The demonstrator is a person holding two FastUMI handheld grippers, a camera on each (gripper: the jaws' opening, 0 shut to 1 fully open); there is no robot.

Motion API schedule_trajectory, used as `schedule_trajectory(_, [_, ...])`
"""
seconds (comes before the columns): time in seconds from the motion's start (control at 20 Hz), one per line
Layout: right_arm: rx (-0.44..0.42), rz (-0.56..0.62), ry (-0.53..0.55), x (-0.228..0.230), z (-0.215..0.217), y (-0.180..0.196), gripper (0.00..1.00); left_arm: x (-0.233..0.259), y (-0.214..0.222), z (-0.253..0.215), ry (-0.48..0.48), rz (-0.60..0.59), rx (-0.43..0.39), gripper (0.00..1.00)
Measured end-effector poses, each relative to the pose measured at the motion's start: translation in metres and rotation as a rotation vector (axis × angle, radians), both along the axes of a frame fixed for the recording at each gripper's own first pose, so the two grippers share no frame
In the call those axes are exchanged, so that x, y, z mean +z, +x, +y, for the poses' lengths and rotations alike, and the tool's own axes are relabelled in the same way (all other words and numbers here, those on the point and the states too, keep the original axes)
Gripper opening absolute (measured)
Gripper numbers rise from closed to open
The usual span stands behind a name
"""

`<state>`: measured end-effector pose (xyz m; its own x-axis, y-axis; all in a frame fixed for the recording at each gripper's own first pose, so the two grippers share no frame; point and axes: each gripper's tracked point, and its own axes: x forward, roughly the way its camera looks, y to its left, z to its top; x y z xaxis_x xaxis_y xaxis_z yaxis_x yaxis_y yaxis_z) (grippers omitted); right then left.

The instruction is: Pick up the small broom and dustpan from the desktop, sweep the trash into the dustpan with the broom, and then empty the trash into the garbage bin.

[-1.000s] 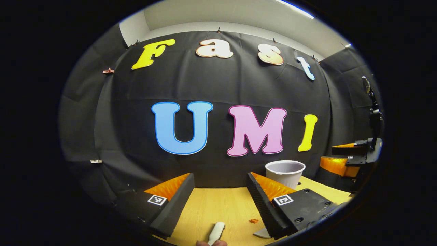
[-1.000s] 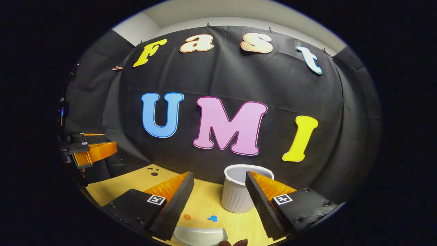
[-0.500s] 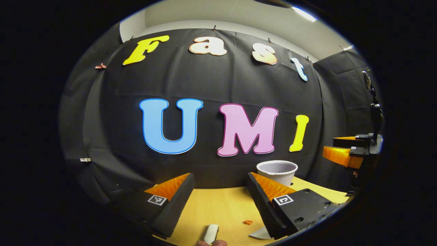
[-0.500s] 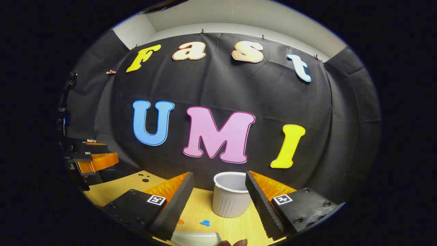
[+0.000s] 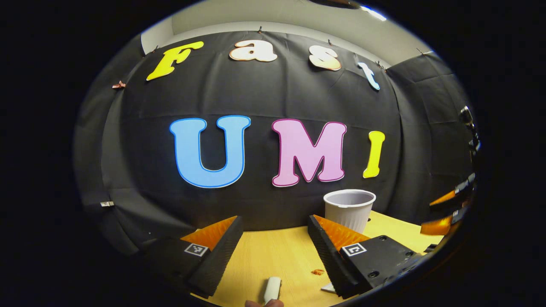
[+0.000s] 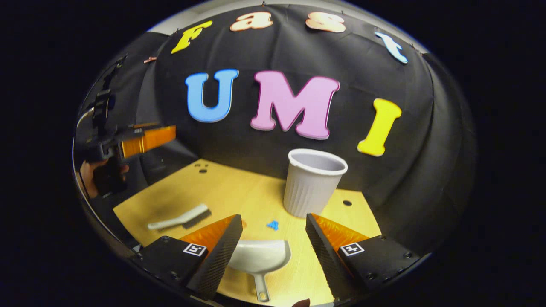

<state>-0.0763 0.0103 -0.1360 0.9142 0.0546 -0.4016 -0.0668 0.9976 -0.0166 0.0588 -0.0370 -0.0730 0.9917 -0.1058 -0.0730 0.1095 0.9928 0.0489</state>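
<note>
In the right gripper view a white dustpan [image 6: 260, 257] lies on the wooden desk [image 6: 222, 192], handle toward me, just below and between the fingers of my open right gripper [image 6: 273, 218]. A white broom [image 6: 179, 217] lies to its left. A blue scrap [image 6: 272, 224] sits ahead of the pan, before the white ribbed bin [image 6: 313, 181]. My left gripper [image 5: 274, 219] is open above the broom's handle end [image 5: 272, 289]. An orange scrap [image 5: 317, 271] and the bin [image 5: 349, 209] lie to its right. Neither gripper touches anything.
The left gripper [image 6: 145, 138] and the hand [image 6: 87, 179] holding it hover over the desk's left edge. The right gripper [image 5: 448, 209] shows at the far right. Small holes [image 6: 200, 168] mark the desk near the black cloth wall.
The right gripper has tipped downward, bringing the whole dustpan and the broom into its view. The left gripper has shifted only slightly. Both stay open.
</note>
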Motion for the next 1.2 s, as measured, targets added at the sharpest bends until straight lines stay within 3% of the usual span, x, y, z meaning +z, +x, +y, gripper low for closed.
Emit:
schedule_trajectory(0.25, [0.076,0.303,-0.011,-0.102,0.017,-0.037,0.97,-0.015,-0.002,0.005,0.016,0.018,-0.005,0.98])
schedule_trajectory(0.55, [0.107,0.524,-0.01,-0.186,0.019,-0.049,0.96,-0.028,-0.007,0.015,0.016,0.05,0.012,0.98])
schedule_trajectory(0.9, [0.089,0.673,0.036,-0.248,0.028,-0.036,0.95,-0.045,-0.012,0.028,0.022,0.094,0.046,0.98])
schedule_trajectory(1.2, [0.104,0.719,0.054,-0.261,0.038,-0.019,0.9,-0.056,-0.014,0.033,0.03,0.119,0.071,0.98])
